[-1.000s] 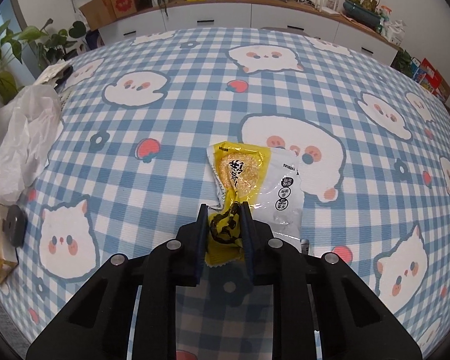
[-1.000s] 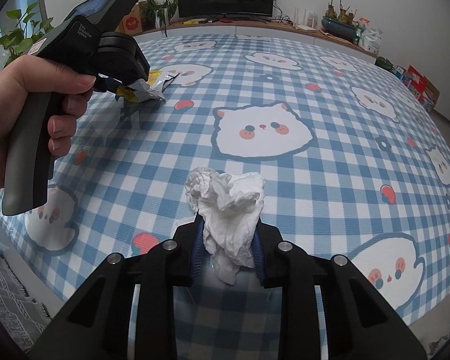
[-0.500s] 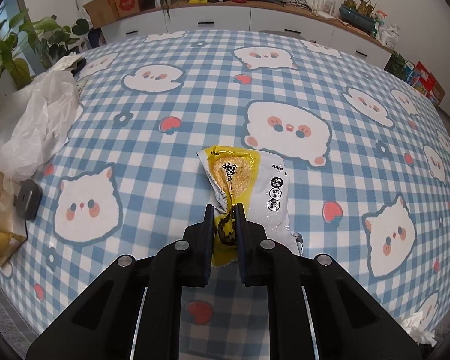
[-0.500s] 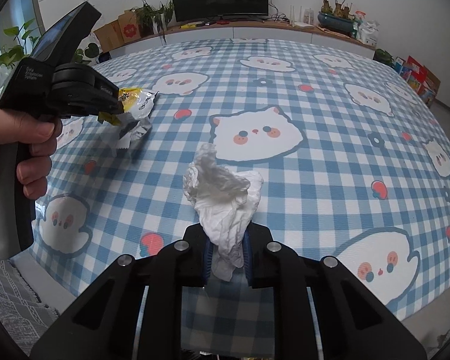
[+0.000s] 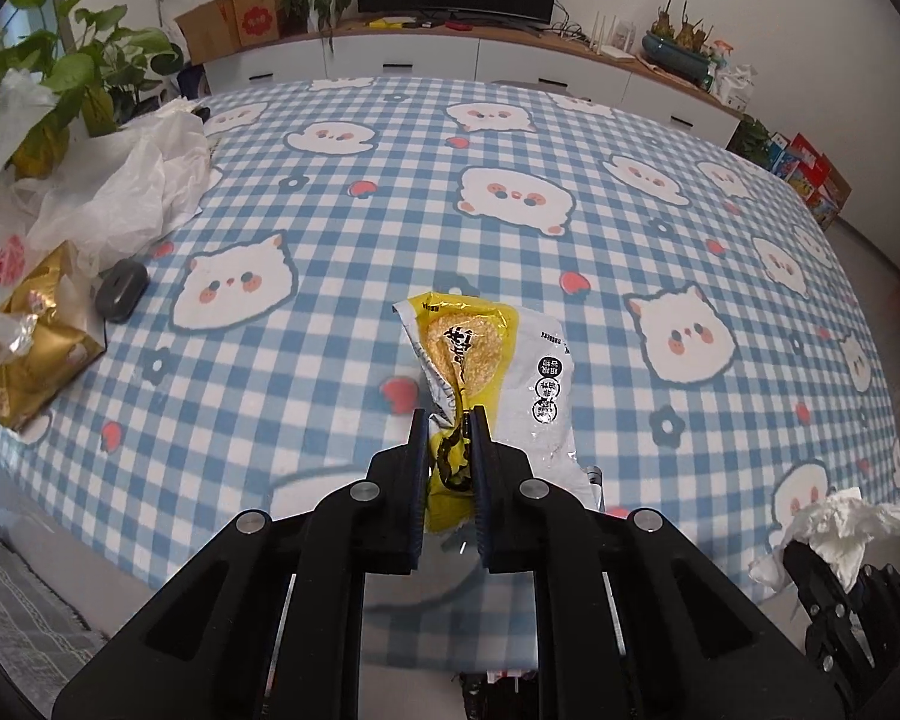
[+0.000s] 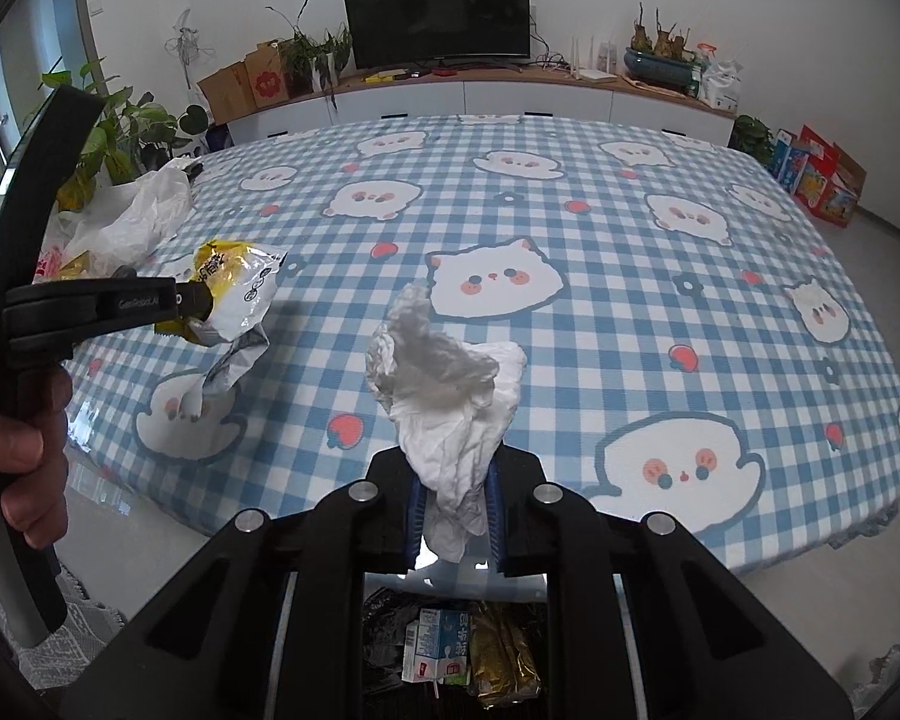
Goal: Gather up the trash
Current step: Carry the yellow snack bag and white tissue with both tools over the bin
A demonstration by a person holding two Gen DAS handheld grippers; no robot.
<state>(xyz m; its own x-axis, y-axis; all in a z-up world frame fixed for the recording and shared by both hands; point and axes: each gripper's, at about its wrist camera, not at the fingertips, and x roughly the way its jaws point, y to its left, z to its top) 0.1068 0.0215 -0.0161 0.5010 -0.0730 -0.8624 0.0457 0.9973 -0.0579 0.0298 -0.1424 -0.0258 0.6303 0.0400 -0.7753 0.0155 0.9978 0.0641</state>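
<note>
Wrapper (image 5: 498, 372) and tissue (image 6: 450, 396) past tablecloth (image 6: 630, 312) edge

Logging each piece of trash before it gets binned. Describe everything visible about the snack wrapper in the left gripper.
The snack wrapper is a crinkled, glossy plastic pouch, yellow on one side and silvery white on the other, with black printed characters and round stamps. Its yellow end is pinched between the shut left gripper. In the right wrist view it hangs clear above the checked tablecloth, its torn silvery tail drooping down; nothing else touches it.
</note>
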